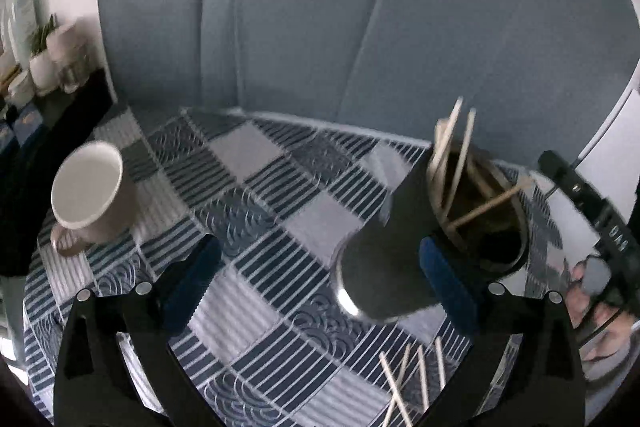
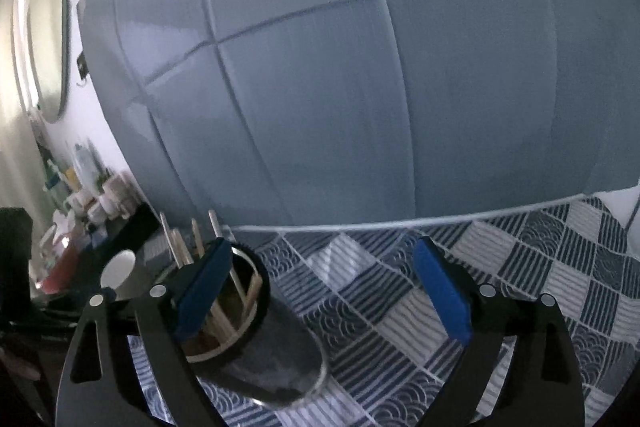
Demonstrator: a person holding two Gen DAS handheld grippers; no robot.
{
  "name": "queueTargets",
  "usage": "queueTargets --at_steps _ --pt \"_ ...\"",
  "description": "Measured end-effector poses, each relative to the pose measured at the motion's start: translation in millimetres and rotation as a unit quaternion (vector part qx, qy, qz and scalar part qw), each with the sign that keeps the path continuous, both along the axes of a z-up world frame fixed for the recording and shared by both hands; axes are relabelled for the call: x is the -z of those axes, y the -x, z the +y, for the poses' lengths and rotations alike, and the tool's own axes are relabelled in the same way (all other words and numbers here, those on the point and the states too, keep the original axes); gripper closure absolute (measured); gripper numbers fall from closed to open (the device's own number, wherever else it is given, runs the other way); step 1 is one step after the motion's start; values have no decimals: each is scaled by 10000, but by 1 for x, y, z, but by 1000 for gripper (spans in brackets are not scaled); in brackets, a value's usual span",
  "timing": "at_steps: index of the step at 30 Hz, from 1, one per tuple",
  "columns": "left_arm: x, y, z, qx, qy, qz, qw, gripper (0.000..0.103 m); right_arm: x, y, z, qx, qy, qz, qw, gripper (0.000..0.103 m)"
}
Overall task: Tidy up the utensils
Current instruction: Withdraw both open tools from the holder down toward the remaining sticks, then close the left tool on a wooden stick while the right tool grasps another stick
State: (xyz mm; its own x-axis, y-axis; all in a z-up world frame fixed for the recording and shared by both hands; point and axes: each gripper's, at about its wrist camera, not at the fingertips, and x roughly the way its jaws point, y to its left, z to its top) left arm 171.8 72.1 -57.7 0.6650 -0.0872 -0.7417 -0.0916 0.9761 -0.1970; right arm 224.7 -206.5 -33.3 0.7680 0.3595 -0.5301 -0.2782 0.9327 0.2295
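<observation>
A dark cylindrical holder (image 1: pixel 384 259) stands on the checked tablecloth (image 1: pixel 272 211) with several wooden chopsticks (image 1: pixel 452 163) leaning inside it. My left gripper (image 1: pixel 320 279) is open; the holder sits just inside its right pad (image 1: pixel 444 279), and the left pad is well clear of it. Several loose chopsticks (image 1: pixel 416 379) lie on the cloth below the holder. In the right wrist view the same holder (image 2: pixel 280 347) is at lower left, partly behind the left pad (image 2: pixel 204 291). My right gripper (image 2: pixel 328 291) is open with only tablecloth between its pads.
A white mug (image 1: pixel 88 191) stands at the table's left; it also shows small as a mug (image 2: pixel 118 269). A grey padded panel (image 1: pixel 360 27) rises behind the table. A shelf with jars and pots (image 1: pixel 48 59) is far left. A hand (image 1: pixel 588 291) on a black handle is at right.
</observation>
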Motion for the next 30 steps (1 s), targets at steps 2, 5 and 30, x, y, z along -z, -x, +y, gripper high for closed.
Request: queueTargets --at_steps 2,5,30 --pt "11 4 1 24 48 115 9999 6 5 4 -1 5 52 88 9999 15" --pt "24 11 0 63 91 273 9996 6 10 13 -4 65 114 168 9998 15" --pt "109 84 -61 1272 -240 1429 9812 6 111 96 -19 209 600 1671 9839 15"
